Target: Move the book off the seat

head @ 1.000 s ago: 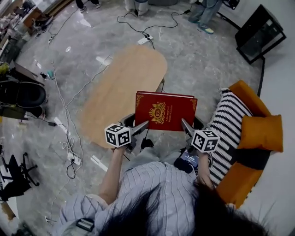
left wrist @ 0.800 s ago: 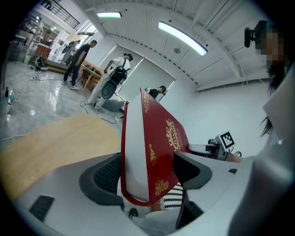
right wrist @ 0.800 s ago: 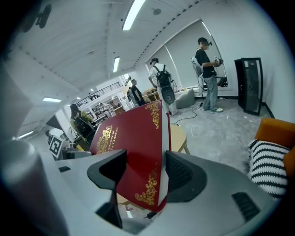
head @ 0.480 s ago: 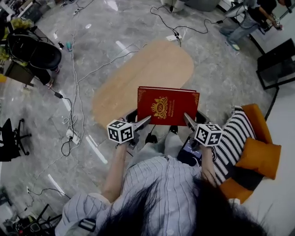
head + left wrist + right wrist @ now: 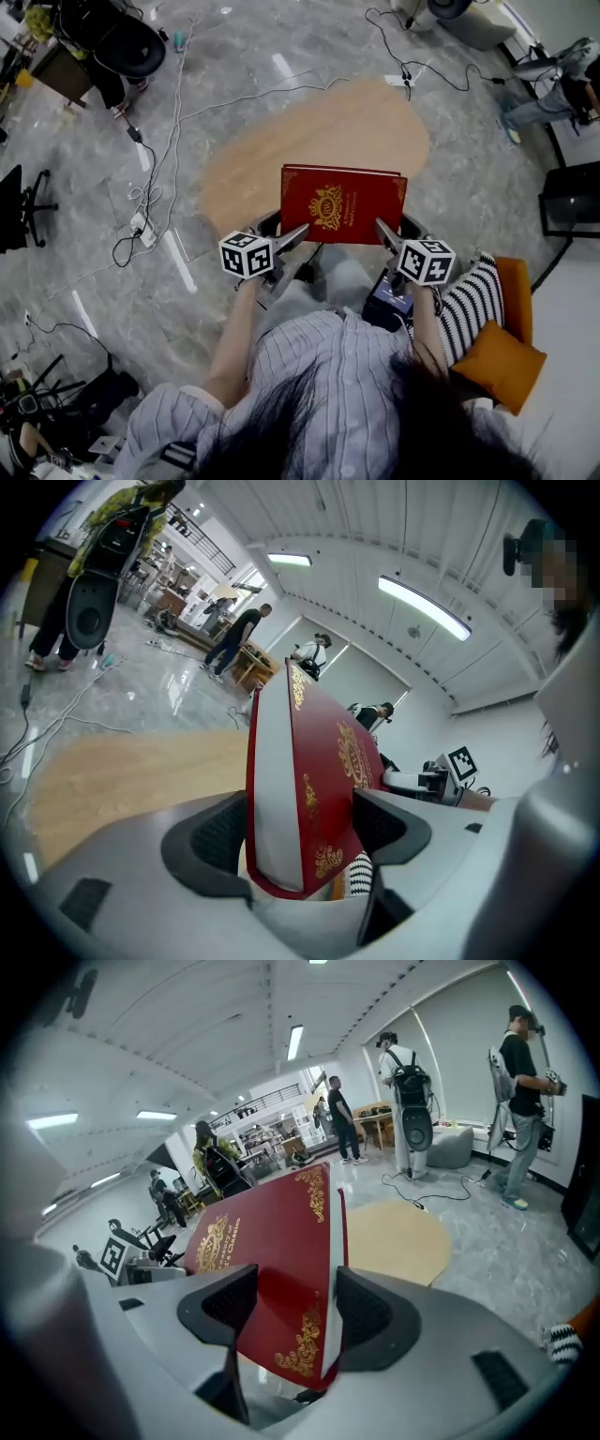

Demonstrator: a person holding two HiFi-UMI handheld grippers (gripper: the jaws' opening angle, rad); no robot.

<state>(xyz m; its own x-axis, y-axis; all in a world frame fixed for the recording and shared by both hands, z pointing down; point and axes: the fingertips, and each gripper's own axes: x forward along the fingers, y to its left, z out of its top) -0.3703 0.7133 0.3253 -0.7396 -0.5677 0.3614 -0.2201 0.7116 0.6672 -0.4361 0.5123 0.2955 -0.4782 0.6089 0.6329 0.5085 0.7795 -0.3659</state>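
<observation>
A thick red book [image 5: 342,204] with gold ornament on its cover is held flat in the air over the near edge of a wooden oval table [image 5: 319,141]. My left gripper [image 5: 302,232] is shut on the book's near left corner, and my right gripper [image 5: 380,228] is shut on its near right corner. In the left gripper view the book [image 5: 309,789] stands edge-on between the jaws of the left gripper [image 5: 298,832]. The right gripper view shows the book [image 5: 267,1260] pinched by the right gripper [image 5: 292,1309]. The orange seat [image 5: 511,328] with a striped cushion [image 5: 469,305] lies behind, at right.
Cables [image 5: 150,169] trail across the grey marble floor left of the table. An orange pillow [image 5: 502,366] rests on the seat. Office chairs [image 5: 103,37] stand at far left. A black cabinet [image 5: 572,202] is at right. Other people [image 5: 408,1101] stand further off in the room.
The view has swung left: the seat and cushion have slid toward the right edge and the table is more central. The book stays held by both grippers, carried toward the table.
</observation>
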